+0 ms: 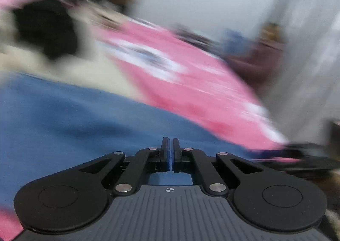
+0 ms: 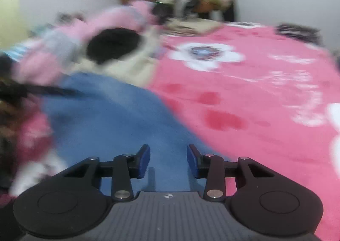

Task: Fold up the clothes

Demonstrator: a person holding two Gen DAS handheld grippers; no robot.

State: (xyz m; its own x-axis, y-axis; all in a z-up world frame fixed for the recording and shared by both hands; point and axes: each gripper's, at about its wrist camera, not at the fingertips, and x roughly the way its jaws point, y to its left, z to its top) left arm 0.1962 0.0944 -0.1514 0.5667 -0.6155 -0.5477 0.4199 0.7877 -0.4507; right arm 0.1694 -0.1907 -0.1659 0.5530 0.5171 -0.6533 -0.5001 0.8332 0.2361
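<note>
Each camera sits behind its own gripper and looks forward and down, close over the blue cloth [image 1: 74, 124] ahead. Both views share this cloth, the pink bedcover [image 2: 244, 102] and a black garment [image 2: 112, 47] further away.

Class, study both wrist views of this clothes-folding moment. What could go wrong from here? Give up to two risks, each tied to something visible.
1. The left hand-held gripper is shut with no cloth visibly between its fingers, so it may pull away empty.
2. The right hand-held gripper is open over the blue garment, beside the pink floral sheet; closing there could pinch the sheet too.
</note>
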